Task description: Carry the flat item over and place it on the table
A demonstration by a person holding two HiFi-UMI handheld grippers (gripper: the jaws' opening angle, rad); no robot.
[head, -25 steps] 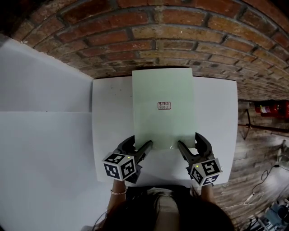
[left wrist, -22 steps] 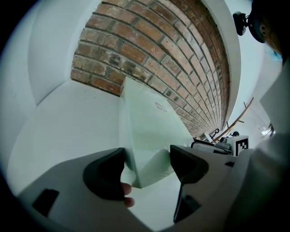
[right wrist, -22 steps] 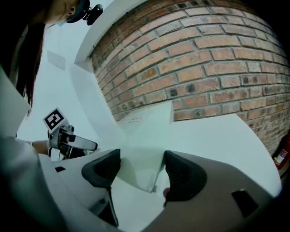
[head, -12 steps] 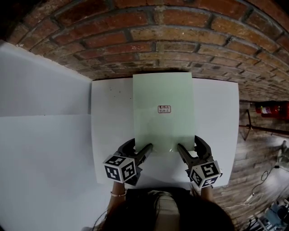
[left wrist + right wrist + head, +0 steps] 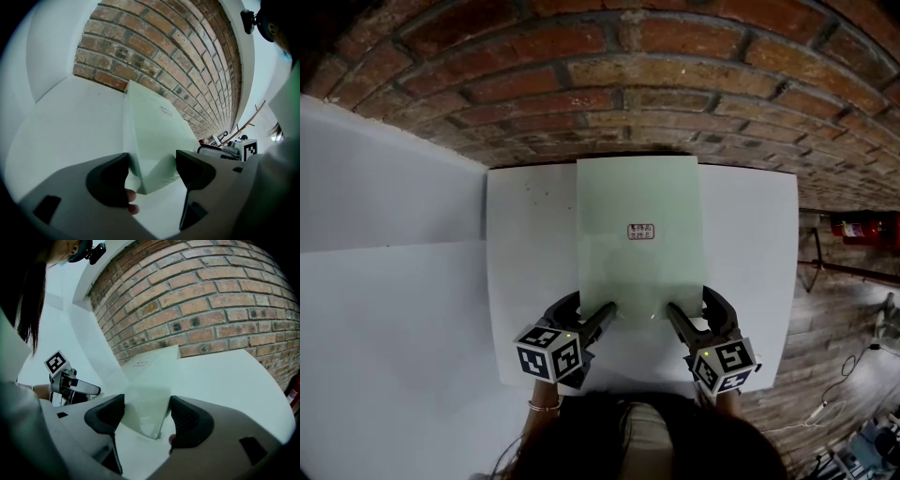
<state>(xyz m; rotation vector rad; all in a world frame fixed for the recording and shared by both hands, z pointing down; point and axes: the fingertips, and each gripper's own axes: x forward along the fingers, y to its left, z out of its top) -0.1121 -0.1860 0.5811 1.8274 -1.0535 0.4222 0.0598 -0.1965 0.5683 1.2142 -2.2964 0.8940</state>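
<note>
1. A pale green flat sheet (image 5: 639,267) lies lengthwise on the white tabletop (image 5: 532,253). Its far edge sits close to the brick wall (image 5: 628,84), and its near edge faces the person.
2. A small printed label (image 5: 641,232) sits near the middle of the sheet. The print is too small to read.
3. The left claw (image 5: 589,311) is at the sheet's near left corner. In the left gripper view its jaws stand well apart, with that corner of the sheet (image 5: 150,131) between them, and neither pad presses on it.
4. The right claw (image 5: 687,307) is at the near right corner. In the right gripper view its jaws are also spread wide, and the corner of the sheet (image 5: 149,380) sits in the gap without being clamped.
5. I cannot tell whether the near edge rests fully on the tabletop or is slightly raised.
6. Both claws point toward the wall, and their marker cubes are nearest the person.
7. A white panel (image 5: 384,281) adjoins the tabletop on the left.
8. A red fire extinguisher (image 5: 862,227) lies on the wooden floor to the right.
</note>
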